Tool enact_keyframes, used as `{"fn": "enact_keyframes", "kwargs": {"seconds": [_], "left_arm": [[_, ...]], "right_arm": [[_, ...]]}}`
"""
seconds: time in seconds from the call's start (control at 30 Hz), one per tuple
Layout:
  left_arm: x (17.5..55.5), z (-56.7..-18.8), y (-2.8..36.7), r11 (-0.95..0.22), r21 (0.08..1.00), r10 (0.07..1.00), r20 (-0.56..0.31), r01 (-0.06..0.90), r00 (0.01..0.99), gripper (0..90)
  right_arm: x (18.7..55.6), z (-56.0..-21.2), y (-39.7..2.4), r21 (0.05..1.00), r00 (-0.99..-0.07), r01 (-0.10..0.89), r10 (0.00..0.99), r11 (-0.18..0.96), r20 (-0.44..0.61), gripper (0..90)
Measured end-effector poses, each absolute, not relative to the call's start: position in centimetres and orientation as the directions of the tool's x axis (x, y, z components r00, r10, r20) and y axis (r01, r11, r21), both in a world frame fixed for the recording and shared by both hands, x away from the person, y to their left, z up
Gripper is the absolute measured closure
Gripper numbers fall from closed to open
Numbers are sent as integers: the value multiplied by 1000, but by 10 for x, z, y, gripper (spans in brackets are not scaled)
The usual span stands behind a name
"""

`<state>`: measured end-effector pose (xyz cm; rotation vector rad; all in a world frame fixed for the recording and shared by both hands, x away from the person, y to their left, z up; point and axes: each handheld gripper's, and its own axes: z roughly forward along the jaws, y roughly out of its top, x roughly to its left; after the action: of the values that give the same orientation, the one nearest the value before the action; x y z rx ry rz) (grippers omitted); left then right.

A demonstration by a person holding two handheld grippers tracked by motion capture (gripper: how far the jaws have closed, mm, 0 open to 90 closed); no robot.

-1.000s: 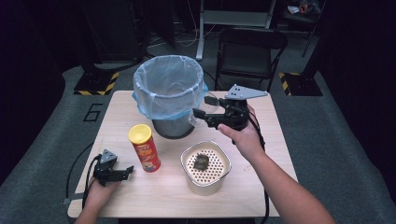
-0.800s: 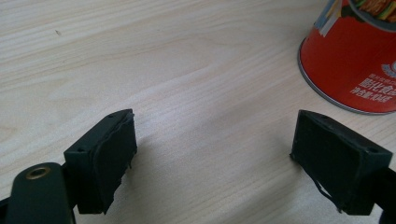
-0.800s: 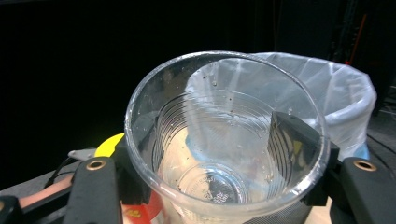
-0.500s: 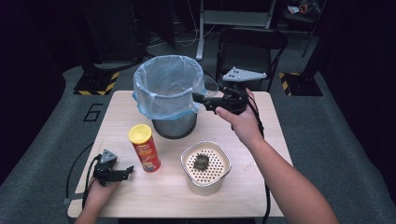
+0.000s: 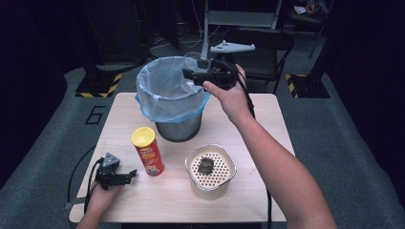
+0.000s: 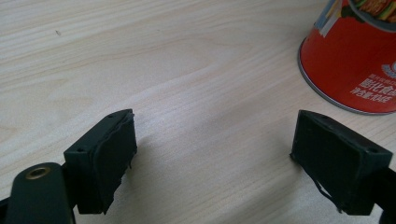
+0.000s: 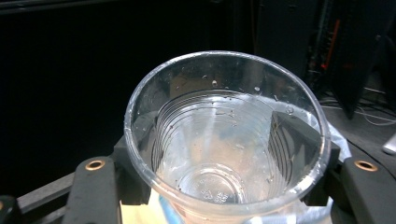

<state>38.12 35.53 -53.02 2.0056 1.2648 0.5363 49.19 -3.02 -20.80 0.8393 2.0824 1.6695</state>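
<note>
- I am resting the left gripper [image 5: 125, 176] on the bench [image 5: 248, 200], jaws wide apart and holding nothing, just beside the red crisp can [image 5: 147, 151], parked out of the way.
- I am holding the clear plastic cup [image 5: 196, 62] in the right gripper [image 5: 193, 74], jaws clamped on its sides, over the lined bin [image 5: 169, 98], likely for dropping.
- Nearer, a strainer tub [image 5: 210, 170] is sitting on pale wood; the room beyond is dark.
</note>
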Motion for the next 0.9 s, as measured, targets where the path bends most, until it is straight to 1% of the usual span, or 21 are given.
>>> {"fn": "enact_keyframes", "kwargs": {"seconds": [0.1, 0.17, 0.3, 0.43, 0.5, 0.57, 0.63, 0.7, 0.73, 0.77, 0.83, 0.9], "left_arm": [[381, -530, 355, -282, 740, 899, -19, 610, 438, 135], [381, -530, 355, -282, 740, 899, -20, 611, 438, 135], [381, -530, 355, -282, 740, 899, -19, 611, 439, 135], [381, -530, 355, -282, 740, 900, -17, 611, 436, 138], [381, -530, 355, -281, 740, 900, -18, 612, 435, 138], [381, -530, 355, -282, 739, 900, -17, 611, 435, 138], [381, -530, 354, -277, 739, 902, -19, 614, 431, 139], [380, -529, 354, -280, 735, 902, -19, 617, 432, 139], [380, -529, 353, -282, 734, 900, -20, 618, 435, 139], [380, -529, 352, -277, 734, 900, -28, 620, 434, 140], [380, -528, 352, -269, 733, 898, -43, 625, 438, 139], [379, -526, 353, -256, 726, 896, -70, 638, 439, 140]], "right_arm": [[504, -207, -19, 964, -749, 205, 661, 169, 43, 339], [514, -208, -11, 963, -736, 200, 676, 180, 26, 336], [528, -212, 4, 961, -721, 220, 691, 169, 43, 329], [539, -223, 19, 946, -705, 254, 708, 201, 39, 329], [544, -229, 26, 940, -702, 254, 712, 226, 18, 319], [548, -235, 32, 936, -703, 264, 711, 234, 20, 276], [552, -241, 39, 929, -708, 288, 705, 234, 41, 122], [552, -245, 42, 926, -711, 279, 703, 255, 20, 95], [551, -246, 43, 927, -710, 279, 704, 249, 24, 62], [550, -246, 42, 929, -717, 275, 696, 247, 27, 49], [547, -245, 38, 932, -714, 278, 699, 234, 38, 57], [543, -242, 31, 938, -715, 257, 698, 232, 23, 75]]}}
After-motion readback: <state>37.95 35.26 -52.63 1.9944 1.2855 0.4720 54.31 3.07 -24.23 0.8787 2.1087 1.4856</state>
